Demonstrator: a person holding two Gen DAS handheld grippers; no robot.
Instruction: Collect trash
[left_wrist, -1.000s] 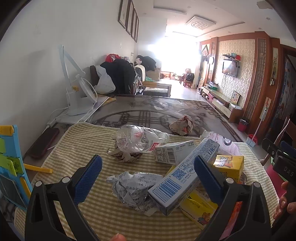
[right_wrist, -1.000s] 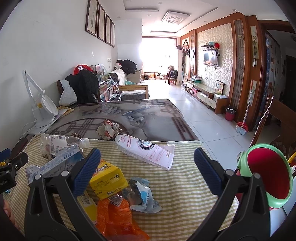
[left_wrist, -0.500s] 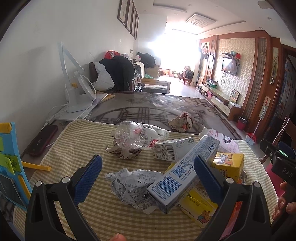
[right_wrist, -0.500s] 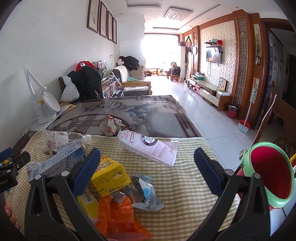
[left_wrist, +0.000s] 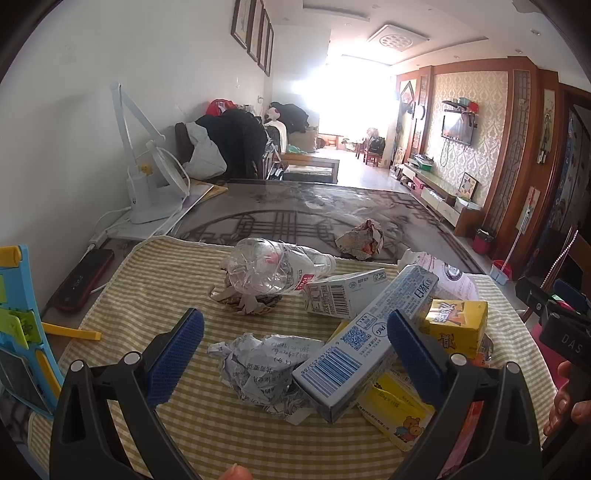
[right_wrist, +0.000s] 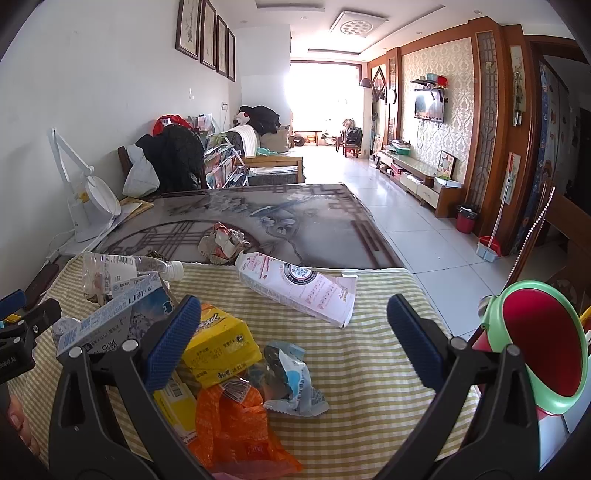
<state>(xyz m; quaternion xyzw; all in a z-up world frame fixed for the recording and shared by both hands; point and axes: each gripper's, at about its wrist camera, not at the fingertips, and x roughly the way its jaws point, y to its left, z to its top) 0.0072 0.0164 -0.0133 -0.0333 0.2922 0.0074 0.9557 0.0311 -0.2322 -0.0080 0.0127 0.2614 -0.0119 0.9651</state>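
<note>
The checked cloth (left_wrist: 155, 280) has bare room on its left side, in front of the squashed bottle (left_wrist: 271, 267), so a gripper could slide in there. The middle is crowded: a crumpled paper (left_wrist: 258, 365) lies just beside a long blue box (left_wrist: 364, 343), and a yellow carton (left_wrist: 456, 326) sits close behind it. At the far left edge a blue and yellow plastic stand (left_wrist: 16, 325) and a dark phone (left_wrist: 83, 278) block the way. In the right view, the cloth (right_wrist: 373, 354) is open between the white pouch (right_wrist: 299, 286) and the near edge. An orange bag (right_wrist: 236, 424) and a small wrapper (right_wrist: 291, 380) fill the left. A green and red bin (right_wrist: 539, 339) stands at the right edge.
</note>
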